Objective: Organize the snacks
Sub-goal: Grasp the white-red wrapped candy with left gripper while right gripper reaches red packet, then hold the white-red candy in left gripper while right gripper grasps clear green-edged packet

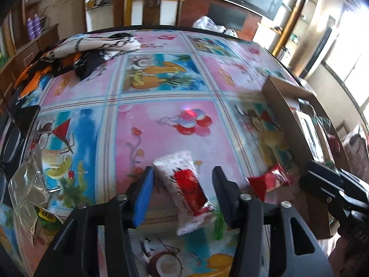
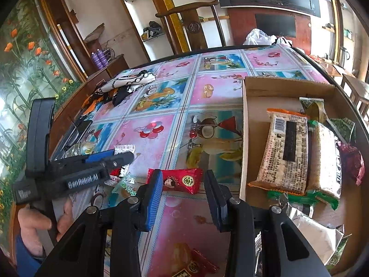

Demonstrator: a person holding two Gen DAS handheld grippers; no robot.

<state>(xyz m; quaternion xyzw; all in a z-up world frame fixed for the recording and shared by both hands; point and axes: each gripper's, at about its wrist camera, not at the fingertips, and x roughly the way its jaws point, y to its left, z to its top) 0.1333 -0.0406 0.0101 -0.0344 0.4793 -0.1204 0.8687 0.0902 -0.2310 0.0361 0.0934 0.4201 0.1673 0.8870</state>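
Observation:
A white and red snack packet (image 1: 184, 184) lies tilted on the patterned tablecloth (image 1: 161, 120) between the fingers of my left gripper (image 1: 183, 168). The blue left pad (image 1: 144, 191) is at its edge, while a gap shows on the right side, so the jaws stand open. A red snack packet (image 2: 177, 181) lies flat on the table at the fingertips of my right gripper (image 2: 183, 173), which is open around it. The same red packet (image 1: 269, 181) shows in the left wrist view, just ahead of the right gripper's fingers (image 1: 318, 175). A cardboard box (image 2: 244, 138) at the right holds several snack packets.
A patterned cloth (image 2: 129, 83) lies at the table's far left, with a black phone (image 1: 25, 117) and clear wrapper (image 1: 27, 184) nearer. Small candies (image 2: 124, 184) and another red packet (image 2: 191, 263) lie near me. A white plastic bag (image 2: 258, 37) sits at the far edge beside a wooden chair (image 2: 191, 27).

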